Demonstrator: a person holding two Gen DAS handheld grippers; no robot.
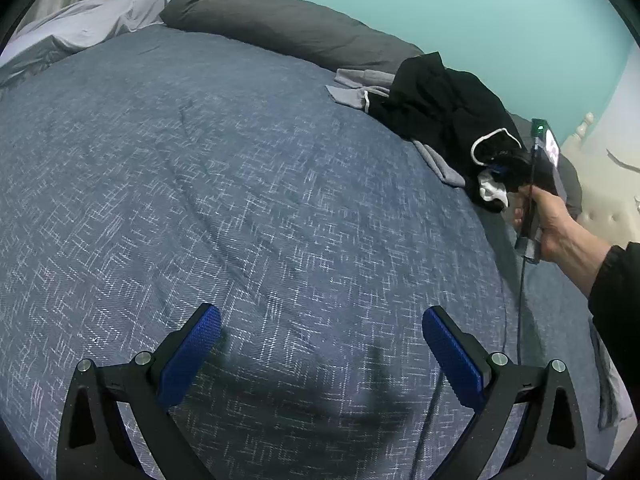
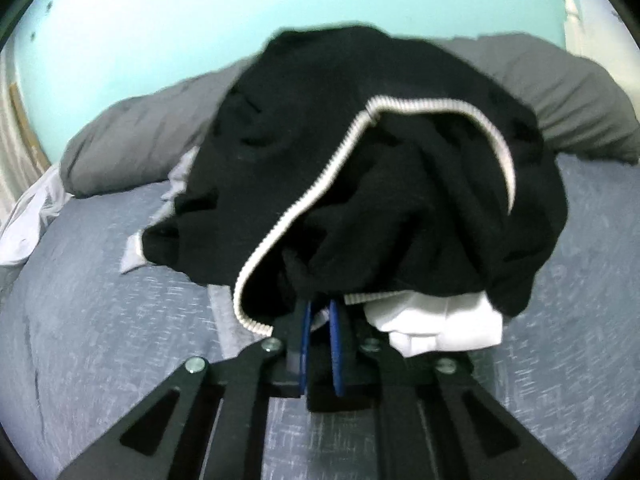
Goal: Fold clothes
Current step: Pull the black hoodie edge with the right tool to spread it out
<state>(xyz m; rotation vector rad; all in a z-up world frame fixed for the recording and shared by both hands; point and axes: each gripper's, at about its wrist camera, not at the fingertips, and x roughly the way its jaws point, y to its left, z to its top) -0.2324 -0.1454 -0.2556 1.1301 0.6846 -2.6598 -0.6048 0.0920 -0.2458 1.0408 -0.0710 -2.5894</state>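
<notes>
A black garment (image 1: 444,108) with white ribbed trim lies bunched on the blue bedspread (image 1: 200,184) at the right. Close up, the black garment (image 2: 360,184) fills the right wrist view, white lining (image 2: 440,328) hanging from its lower edge. My right gripper (image 2: 320,312) is shut on the garment's near hem, its blue pads pressed close together. A hand (image 1: 556,220) holds that right gripper (image 1: 500,172) at the garment's near end. Over bare bedspread, my left gripper (image 1: 320,320) stands open with nothing between its blue pads.
A grey garment (image 1: 360,88) lies partly under the black one. A dark grey pillow (image 1: 280,28) runs along the turquoise wall (image 1: 440,0). Pale grey sheets (image 1: 80,28) bunch at the far left. The bed's right edge drops off near a cream headboard (image 1: 604,184).
</notes>
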